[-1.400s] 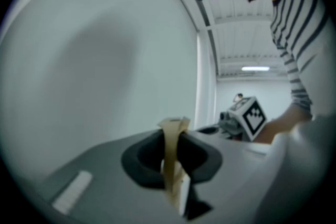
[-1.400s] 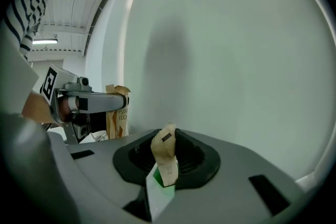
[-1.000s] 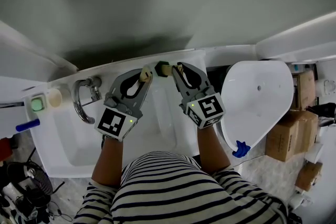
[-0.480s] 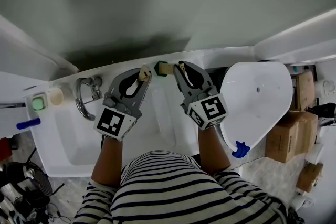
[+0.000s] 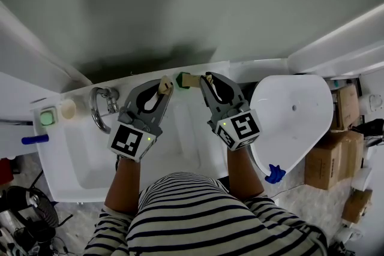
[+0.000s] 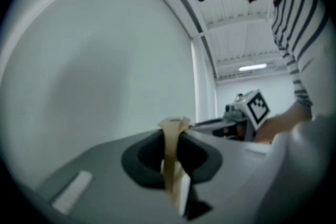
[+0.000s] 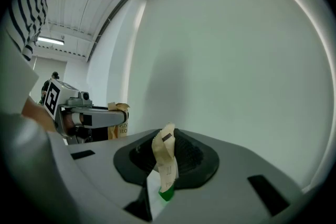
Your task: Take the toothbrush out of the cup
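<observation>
Just left of the right claw (image 5: 207, 77) tip, btwn it and the left claw (image 5: 164, 86), a small green piece (image 5: 180, 79) w/ a tan end showed in the head view. In the right gripper view that claw stood narrow. Its tan-wrapped pads (image 7: 163, 155) nipped the green piece (image 7: 166, 194), seen low at the seam. Too little showed to tell whether it was the toothbrush.

The left claw was closed up, its tan-wrapped pads (image 6: 170, 160) pressed together. A white sliver (image 6: 184, 194) sat low beside them; couldn't tell what it was.

Both claws pointed at the grey wall (image 5: 180, 3), side by side, tips near but apart, over the back edge of a white basin (image 5: 72, 171). Left of the left claw stood a chrome faucet (image 5: 99, 114). Further left on the rim were a round beige thing (image 5: 68, 108), poss. the cup but not clear, and a green square block (image 5: 47, 117). Right of the right claw was a white oval fixture (image 5: 294, 123), w/ cardboard boxes (image 5: 327, 156) beyond it. The person's striped shirt (image 5: 198, 213) showed behind both claws.
</observation>
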Motion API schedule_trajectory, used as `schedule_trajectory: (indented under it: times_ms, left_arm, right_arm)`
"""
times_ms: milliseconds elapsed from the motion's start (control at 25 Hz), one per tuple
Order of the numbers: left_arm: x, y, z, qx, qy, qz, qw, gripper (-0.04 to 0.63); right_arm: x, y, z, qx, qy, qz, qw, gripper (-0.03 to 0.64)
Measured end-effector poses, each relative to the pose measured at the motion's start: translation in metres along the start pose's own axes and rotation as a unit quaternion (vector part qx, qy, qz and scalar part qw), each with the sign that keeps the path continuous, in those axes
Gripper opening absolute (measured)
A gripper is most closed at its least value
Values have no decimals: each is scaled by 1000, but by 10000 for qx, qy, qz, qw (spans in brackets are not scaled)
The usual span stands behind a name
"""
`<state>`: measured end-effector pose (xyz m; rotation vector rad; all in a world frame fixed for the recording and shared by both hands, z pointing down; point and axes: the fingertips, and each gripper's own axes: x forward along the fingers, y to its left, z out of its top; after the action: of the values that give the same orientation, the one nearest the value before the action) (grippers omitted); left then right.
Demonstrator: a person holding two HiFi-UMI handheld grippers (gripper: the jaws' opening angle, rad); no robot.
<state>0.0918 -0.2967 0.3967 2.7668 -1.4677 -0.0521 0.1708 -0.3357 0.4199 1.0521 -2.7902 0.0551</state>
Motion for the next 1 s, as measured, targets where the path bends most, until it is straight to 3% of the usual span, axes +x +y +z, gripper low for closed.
schedule_trajectory:
  times_ms: [1000]
  left_arm:
    - [-82,-46,80,549,-579,153,9967,43]
  right_arm:
    - [-67,85,69,-518,-566,315,9966,55]
